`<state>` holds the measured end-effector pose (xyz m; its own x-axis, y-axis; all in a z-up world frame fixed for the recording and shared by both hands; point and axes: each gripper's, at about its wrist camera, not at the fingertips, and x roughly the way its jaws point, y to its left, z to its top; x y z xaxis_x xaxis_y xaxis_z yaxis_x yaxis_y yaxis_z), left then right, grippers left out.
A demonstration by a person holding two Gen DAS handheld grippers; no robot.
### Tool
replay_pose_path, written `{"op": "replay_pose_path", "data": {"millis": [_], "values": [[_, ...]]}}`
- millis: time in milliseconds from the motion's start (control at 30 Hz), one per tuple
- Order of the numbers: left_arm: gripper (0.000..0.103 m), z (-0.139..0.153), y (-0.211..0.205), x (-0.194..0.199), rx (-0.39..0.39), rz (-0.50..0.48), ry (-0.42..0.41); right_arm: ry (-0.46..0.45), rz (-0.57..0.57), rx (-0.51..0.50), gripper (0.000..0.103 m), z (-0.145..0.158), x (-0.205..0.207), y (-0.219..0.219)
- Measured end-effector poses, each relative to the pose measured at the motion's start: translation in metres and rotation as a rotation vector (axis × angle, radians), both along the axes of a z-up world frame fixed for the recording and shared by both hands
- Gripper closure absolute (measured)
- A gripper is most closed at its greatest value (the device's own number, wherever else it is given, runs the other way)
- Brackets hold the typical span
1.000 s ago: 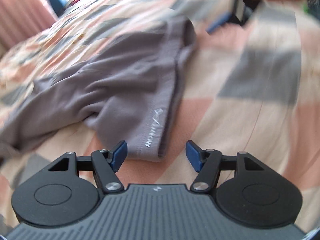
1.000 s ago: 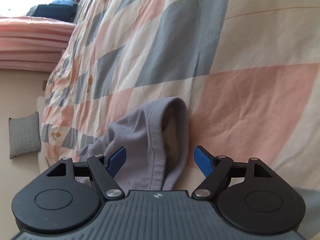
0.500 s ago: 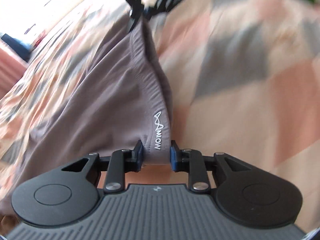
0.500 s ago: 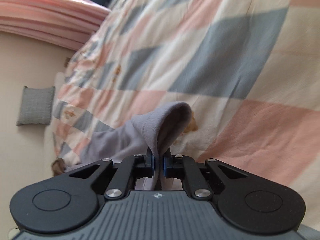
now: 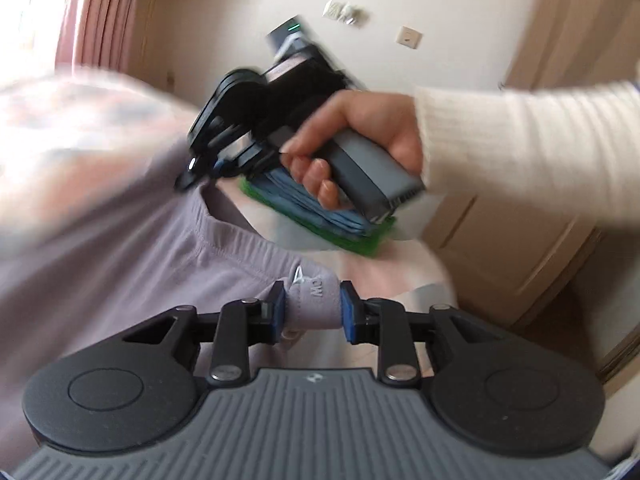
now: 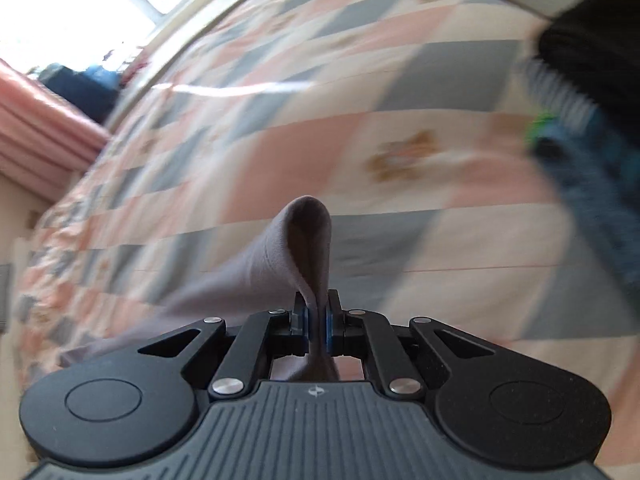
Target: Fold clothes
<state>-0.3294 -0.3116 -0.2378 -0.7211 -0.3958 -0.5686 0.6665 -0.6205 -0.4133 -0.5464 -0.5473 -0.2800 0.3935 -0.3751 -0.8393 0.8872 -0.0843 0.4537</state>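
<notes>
A mauve-grey garment (image 5: 132,280) with a white logo on its waistband hangs stretched between both grippers. My left gripper (image 5: 313,312) is shut on the logo end of the waistband. In the left wrist view the right gripper (image 5: 204,172) shows beyond, gripped by a hand (image 5: 360,136) in a cream sleeve, pinching the band's far end. In the right wrist view my right gripper (image 6: 316,322) is shut on a folded loop of the same cloth (image 6: 304,240), lifted over the bed.
A pink, grey and cream checked bedspread (image 6: 280,140) lies below. A folded blue and green pile (image 5: 320,216) rests on the bed's far edge. A cream wall, wooden cupboard doors (image 5: 520,220) and pink curtains (image 5: 100,20) stand around.
Both grippers went from open to shut on the waistband, then lifted the garment off the bed. The left view now points toward the wall and the other hand.
</notes>
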Motion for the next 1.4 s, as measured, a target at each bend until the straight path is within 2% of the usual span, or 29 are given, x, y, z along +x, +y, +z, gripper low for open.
{"op": "replay_pose_path", "data": {"millis": [67,100,133,200,300,433,500,600,633,700,767,867,933,1000,1067,1100,1133,1167,1233,1300,1400], "values": [[0.073,-0.019,-0.005,-0.011,0.112,0.006,0.021,-0.025,-0.045,0.074,0.081,-0.036,-0.017,0.002],[0.071,-0.024,0.0,-0.006,0.144,0.015,0.022,-0.031,-0.066,0.116,0.063,-0.054,-0.021,0.005],[0.063,-0.028,0.007,0.001,0.168,0.027,0.021,-0.018,-0.087,0.147,0.047,-0.067,-0.022,0.01],[0.051,-0.032,0.023,0.031,0.204,0.072,0.008,0.014,-0.123,0.18,0.046,-0.085,-0.02,0.022],[0.05,-0.037,0.043,0.102,0.257,0.219,-0.052,0.029,-0.188,0.145,0.036,-0.084,-0.015,0.05],[0.052,-0.05,0.05,0.249,0.362,0.57,-0.193,0.043,-0.198,0.065,0.036,-0.06,-0.003,0.092],[0.055,-0.052,0.055,0.326,0.377,0.721,-0.274,0.034,-0.186,0.044,0.036,-0.051,0.006,0.116],[0.056,-0.047,0.053,0.425,0.367,0.847,-0.418,0.003,-0.166,0.063,0.036,-0.046,0.027,0.152],[0.055,-0.046,0.047,0.458,0.385,0.89,-0.427,-0.008,-0.167,0.079,0.036,-0.044,0.037,0.161],[0.053,-0.046,0.033,0.518,0.447,1.002,-0.383,-0.026,-0.194,0.109,0.036,-0.044,0.056,0.177],[0.046,-0.05,0.016,0.571,0.516,1.122,-0.303,-0.04,-0.247,0.135,0.036,-0.049,0.072,0.195],[0.045,-0.067,-0.019,0.631,0.601,1.23,-0.197,-0.057,-0.344,0.157,0.036,-0.053,0.092,0.226],[0.045,-0.08,-0.04,0.655,0.65,1.247,-0.18,-0.063,-0.391,0.155,0.036,-0.055,0.104,0.24],[0.045,-0.101,-0.055,0.666,0.73,1.245,-0.197,-0.052,-0.412,0.15,0.036,-0.055,0.114,0.25],[0.052,-0.124,-0.066,0.672,0.819,1.231,-0.223,-0.041,-0.431,0.147,0.036,-0.054,0.121,0.259],[0.065,-0.13,-0.065,0.671,0.844,1.227,-0.237,-0.038,-0.442,0.148,0.036,-0.054,0.122,0.262],[0.088,-0.135,-0.064,0.671,0.859,1.224,-0.249,-0.035,-0.454,0.149,0.036,-0.054,0.124,0.265],[0.102,-0.14,-0.062,0.671,0.875,1.222,-0.261,-0.035,-0.464,0.15,0.036,-0.054,0.123,0.267],[0.103,-0.128,-0.049,0.668,0.818,1.212,-0.25,-0.034,-0.483,0.15,0.036,-0.052,0.118,0.27],[0.103,-0.097,-0.025,0.669,0.731,1.213,-0.223,-0.027,-0.493,0.142,0.036,-0.05,0.113,0.273],[0.103,-0.05,0.045,0.672,0.656,1.265,-0.162,-0.019,-0.511,0.135,0.036,-0.05,0.104,0.276]]}}
